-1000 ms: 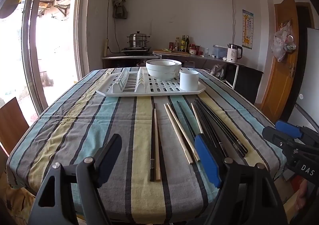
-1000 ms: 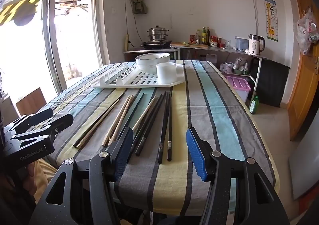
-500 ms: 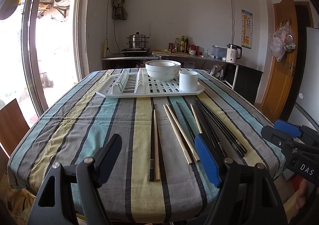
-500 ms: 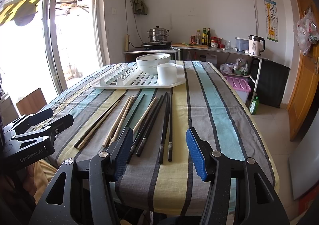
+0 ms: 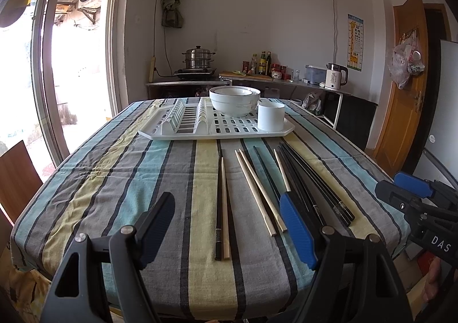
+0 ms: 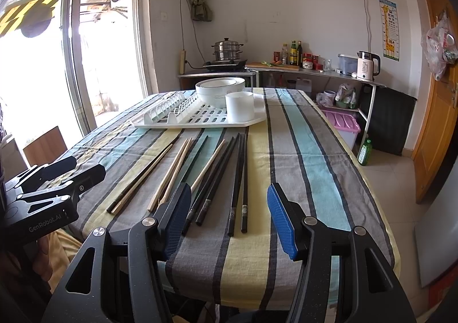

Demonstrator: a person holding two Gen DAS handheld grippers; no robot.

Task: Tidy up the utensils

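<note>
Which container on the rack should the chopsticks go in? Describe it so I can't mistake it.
At the table's far end lies a white slotted drying rack. On its right front corner stands a plain white cylindrical cup, upright and open-topped. Unlike the wider stacked bowls just behind it, it is straight-walled and narrower.

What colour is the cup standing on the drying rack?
Plain white cup, same as the drying rack; the left wrist view shows it best.

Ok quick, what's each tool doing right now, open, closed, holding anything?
Left tool: open, holding nothing, above the chopsticks.
Right tool: open, holding nothing.
</note>
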